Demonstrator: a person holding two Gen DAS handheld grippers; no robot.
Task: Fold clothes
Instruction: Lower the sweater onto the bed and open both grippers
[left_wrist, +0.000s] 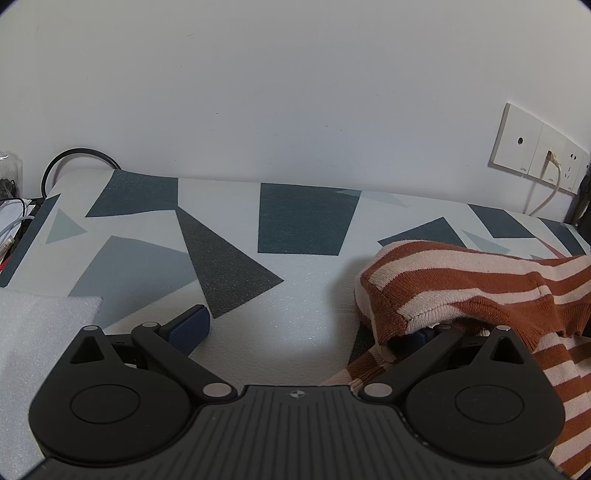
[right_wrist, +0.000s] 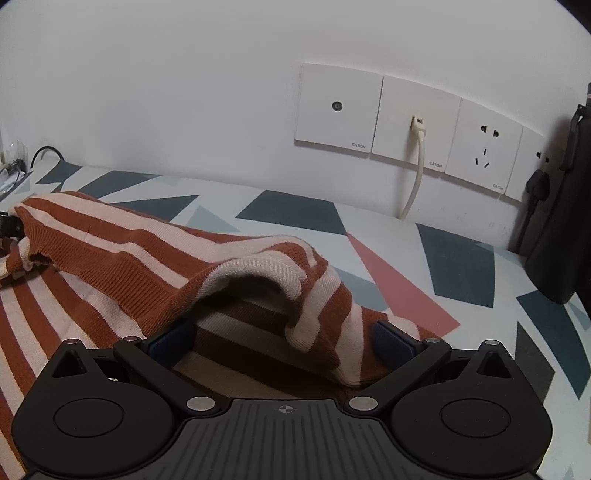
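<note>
Both wrist views, low, seemingly share sweater (left_wrist: 480, 280)

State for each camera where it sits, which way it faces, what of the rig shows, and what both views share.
Left wrist: sits on the left tongs, facing the wall across the patterned table; open jaws show, the right finger under the striped sweater.
Right wrist: sits on the right tongs, facing the wall sockets; open jaws straddle a sweater fold.
Shared: sweater, table, sockets, white cable.
</note>
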